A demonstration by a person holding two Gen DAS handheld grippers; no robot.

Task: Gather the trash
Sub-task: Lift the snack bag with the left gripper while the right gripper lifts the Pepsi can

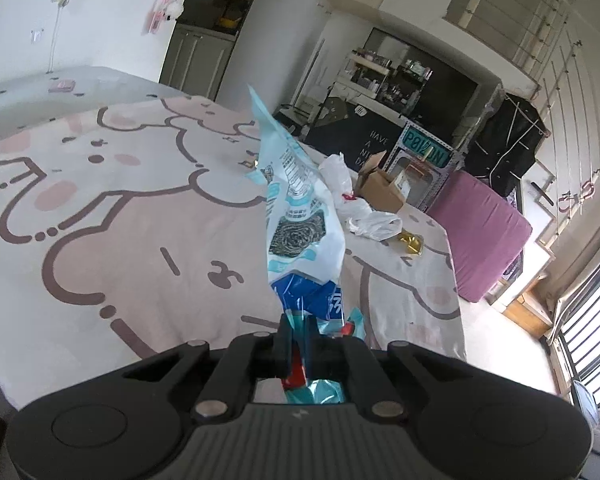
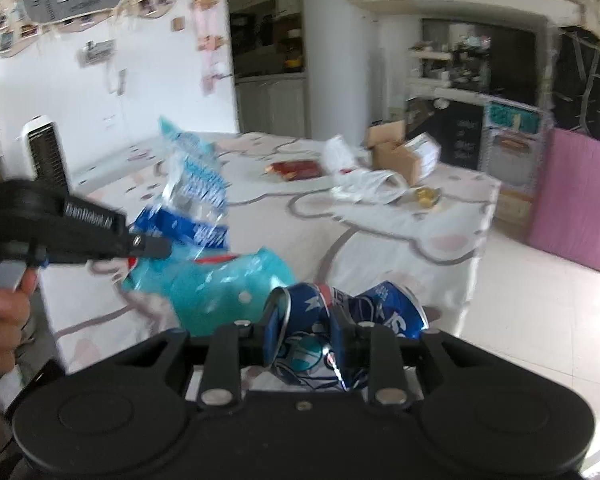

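The left claw [image 1: 296,334] is pinched tight on the lower end of a crinkled white and light-blue plastic snack bag [image 1: 300,216], which stands up from the black fingers above a desk covered with a white and pink cartoon-print cloth [image 1: 120,208]; the bag hangs clear of the cloth, with teal and red foil bunched between and below the jaws. In the right wrist view the same bag [image 2: 198,184] shows off to the left, gripped at the tip of the left claw [image 2: 156,246], with a person's hand [image 2: 4,312] wrapped around that tool's handle at the picture's edge. The right claw [image 2: 306,334] is closed narrowly on a crushed blue soda can [image 2: 356,312], its pads pressing the dented middle, the can lying crosswise with its open rim toward the left finger, near the desk's front edge. At the far end of the desk lie a crumpled white plastic bag [image 1: 364,216], an open brown cardboard box [image 1: 382,188], a small gold foil wrapper [image 1: 410,242] just beside the white bag, and a flat red packet [image 2: 296,169]. A pink upholstered panel [image 1: 480,232] stands beyond the desk's end on the tiled floor [image 2: 540,320].
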